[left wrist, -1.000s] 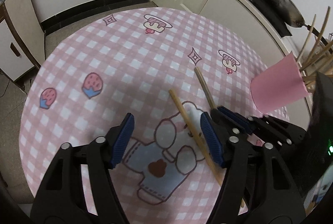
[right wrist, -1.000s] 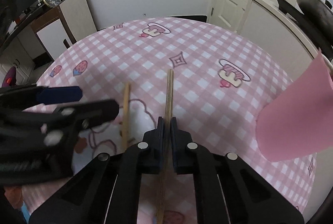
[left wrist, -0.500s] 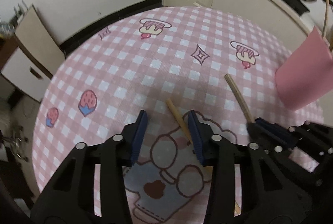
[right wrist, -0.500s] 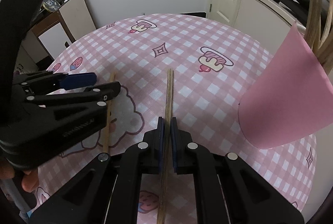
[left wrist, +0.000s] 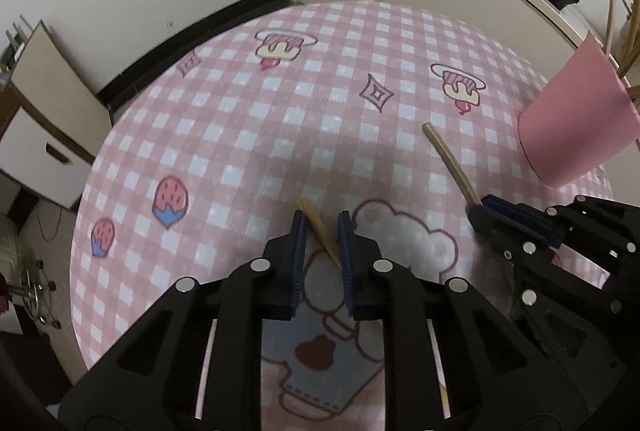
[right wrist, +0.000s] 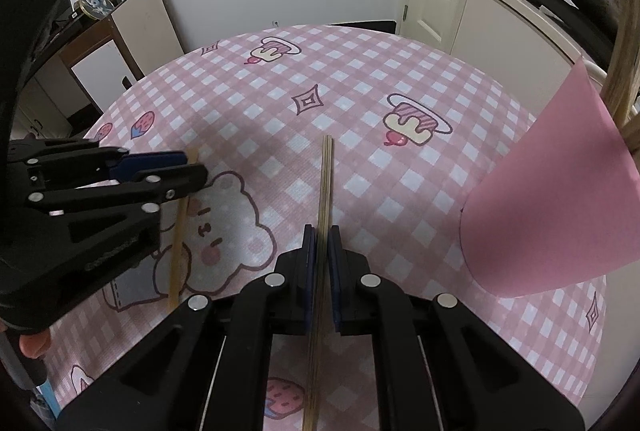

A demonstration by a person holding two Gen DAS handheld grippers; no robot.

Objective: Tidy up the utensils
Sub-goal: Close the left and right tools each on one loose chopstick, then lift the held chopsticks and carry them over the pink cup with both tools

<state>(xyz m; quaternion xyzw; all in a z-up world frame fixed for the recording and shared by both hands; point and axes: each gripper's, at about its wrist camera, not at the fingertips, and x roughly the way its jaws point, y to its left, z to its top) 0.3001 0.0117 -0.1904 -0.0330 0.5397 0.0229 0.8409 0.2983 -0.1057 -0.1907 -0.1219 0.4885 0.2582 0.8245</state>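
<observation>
Because each chopstick is a thin, stiff, nearly weightless stick of pale wood or bamboo, you need very little force, only a square grip so it cannot pivot. Your right gripper [right wrist: 319, 251] has its jaws drawn narrow on the right chopstick [right wrist: 325, 187], which runs straight forward between the blue pads; whether it is lifted off the cloth I cannot tell. It is held fairly far back, so the long front end will likely swing if you turn the wrist quickly.

Your left gripper [left wrist: 322, 251] has its jaws narrowed around the left chopstick [left wrist: 320, 227], but the stick lies slantwise across the gap, and I cannot tell whether both pads truly bear on it. A smooth, slightly tapered stick caught at an angle tends to roll or twist out, so judge that grip before trusting it. The blunt square end pokes just beyond the pad tips.

Beneath both lies the desk [right wrist: 360, 79], covered in a pink-and-white checked cloth with a fine woven texture and printed bears, strawberries and cakes; it looks soft and matte, so a dropped stick should not skid far.

Further off on the right stands the pink holder [right wrist: 560, 199], a smooth, matte, tapered cup, probably light and easy to tip. More chopsticks [right wrist: 624, 87] lean out of its mouth.
</observation>
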